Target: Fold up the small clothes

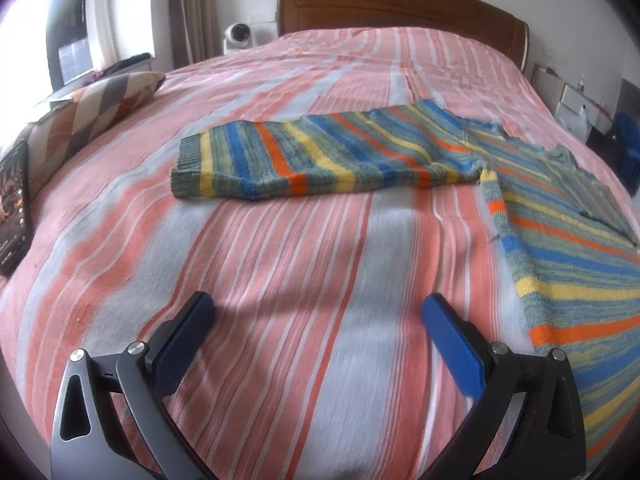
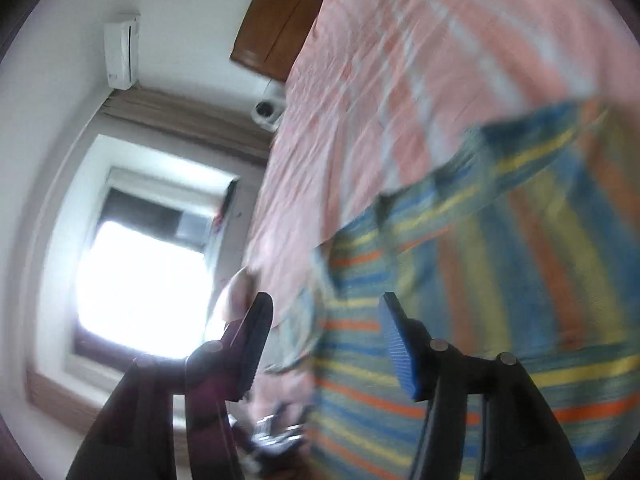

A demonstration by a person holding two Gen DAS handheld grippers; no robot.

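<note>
A small knitted sweater (image 1: 540,200) with blue, yellow, orange and grey-green stripes lies on the bed. One sleeve (image 1: 304,156) stretches out flat to the left across the middle of the bed. My left gripper (image 1: 318,312) is open and empty, low over the bedspread, in front of the sleeve and left of the sweater's body. In the blurred, tilted right wrist view the sweater (image 2: 500,280) fills the right side. My right gripper (image 2: 326,308) is open over its edge with nothing between the fingers.
The bed has a pink, orange and grey striped bedspread (image 1: 280,280) and a brown headboard (image 1: 400,4). A patterned pillow (image 1: 100,104) and a dark tablet-like object (image 1: 14,204) lie at the left edge. A window (image 2: 140,272) is beside the bed.
</note>
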